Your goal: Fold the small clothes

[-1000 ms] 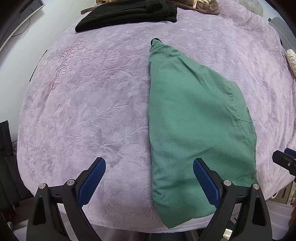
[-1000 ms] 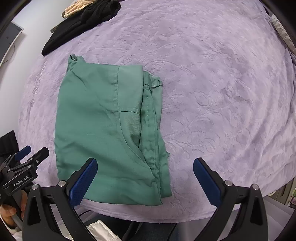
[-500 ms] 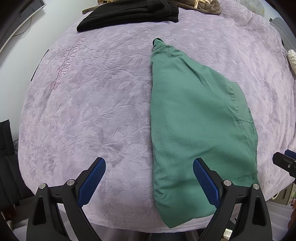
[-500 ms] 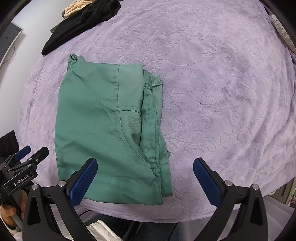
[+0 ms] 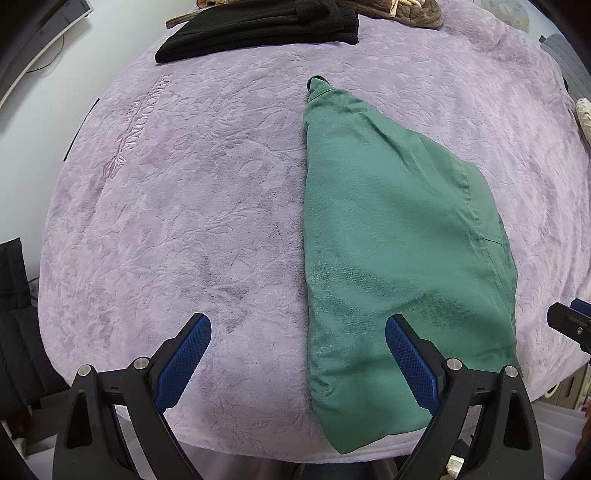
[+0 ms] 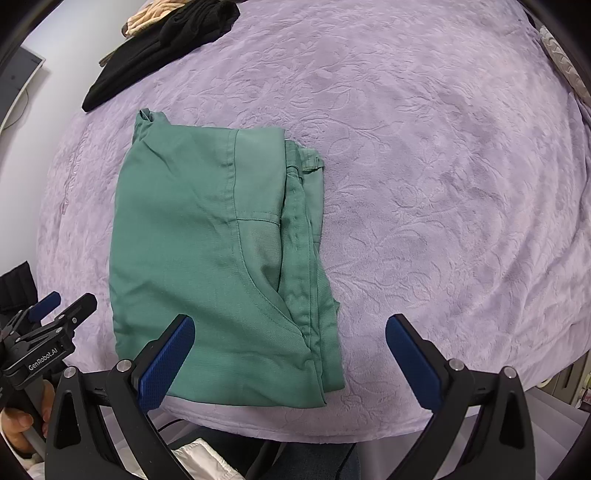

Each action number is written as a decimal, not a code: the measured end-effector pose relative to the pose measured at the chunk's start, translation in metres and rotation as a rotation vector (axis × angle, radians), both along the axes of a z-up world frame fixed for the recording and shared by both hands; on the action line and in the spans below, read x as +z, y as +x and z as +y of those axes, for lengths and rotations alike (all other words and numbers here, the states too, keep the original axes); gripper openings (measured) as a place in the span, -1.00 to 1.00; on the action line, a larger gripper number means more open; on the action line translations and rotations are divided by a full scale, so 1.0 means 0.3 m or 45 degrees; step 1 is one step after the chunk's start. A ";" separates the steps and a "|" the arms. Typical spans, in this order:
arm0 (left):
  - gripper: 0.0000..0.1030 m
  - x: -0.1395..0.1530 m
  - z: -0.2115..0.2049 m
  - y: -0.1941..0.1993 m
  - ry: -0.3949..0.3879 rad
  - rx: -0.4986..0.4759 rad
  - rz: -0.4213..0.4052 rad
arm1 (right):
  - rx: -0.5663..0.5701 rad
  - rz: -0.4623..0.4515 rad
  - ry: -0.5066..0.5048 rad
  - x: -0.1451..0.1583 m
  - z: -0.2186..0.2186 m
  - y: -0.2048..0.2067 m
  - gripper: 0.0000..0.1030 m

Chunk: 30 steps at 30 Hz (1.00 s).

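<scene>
- The left gripper is spread wide and holds nothing; its right pad is over the green garment.
- The right gripper is also wide apart and empty.
- The folded garment lies flat on the purple blanket, near its 6 o'clock edge.
- Bare blanket lies toward 3 o'clock; dark clothes are at 11 o'clock.

1. One green garment, folded, on the cover
2. One lilac embossed cover under everything
3. Two grippers: the left gripper and the right gripper, each with two blue-padded fingers set wide apart
4. One pile of black clothing at the far edge
5. One tan item beside that pile
</scene>
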State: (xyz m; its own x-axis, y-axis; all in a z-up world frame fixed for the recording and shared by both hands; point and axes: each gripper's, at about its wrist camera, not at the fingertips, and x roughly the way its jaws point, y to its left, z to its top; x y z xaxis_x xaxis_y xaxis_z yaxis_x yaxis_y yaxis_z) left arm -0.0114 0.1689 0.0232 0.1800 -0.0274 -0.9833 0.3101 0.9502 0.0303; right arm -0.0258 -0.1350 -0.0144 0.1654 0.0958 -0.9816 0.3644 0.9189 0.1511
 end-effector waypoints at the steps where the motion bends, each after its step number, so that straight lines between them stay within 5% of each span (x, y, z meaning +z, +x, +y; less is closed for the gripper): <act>1: 0.86 0.000 0.000 0.000 0.001 0.000 0.000 | 0.000 0.000 0.000 0.000 0.000 0.000 0.99; 30: 0.86 0.003 0.007 -0.002 0.008 0.000 -0.002 | 0.001 0.000 0.001 -0.001 0.002 -0.004 0.99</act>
